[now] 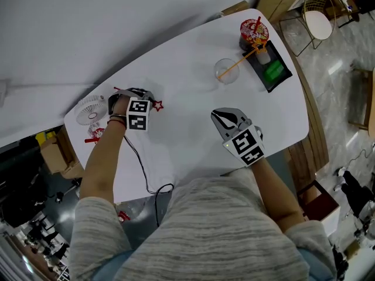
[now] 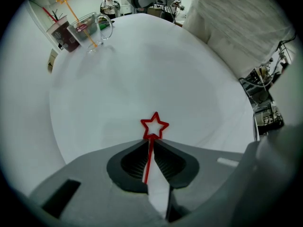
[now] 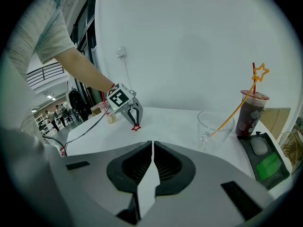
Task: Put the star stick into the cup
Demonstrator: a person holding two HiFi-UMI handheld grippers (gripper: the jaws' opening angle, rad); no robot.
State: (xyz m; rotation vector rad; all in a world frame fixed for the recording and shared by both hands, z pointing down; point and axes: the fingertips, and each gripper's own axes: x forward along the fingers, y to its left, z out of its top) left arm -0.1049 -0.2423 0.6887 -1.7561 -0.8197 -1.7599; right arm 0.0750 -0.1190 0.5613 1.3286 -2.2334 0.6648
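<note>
The left gripper (image 2: pixel 151 140) pinches one red star stick (image 2: pixel 149 160). The right gripper (image 3: pixel 153 143) is closed and empty. The red cup's (image 3: pixel 251 115) words look too blurry.

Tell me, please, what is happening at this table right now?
A person works with two handheld grippers at a white table. The left gripper is shut on a red star stick, which is not yet in the clear cup. The right gripper is shut and empty. The cup already holds an orange star stick.

no legible words or numbers anywhere, red-and-white print on the red cup (image 1: pixel 253 31) too small to read
</note>
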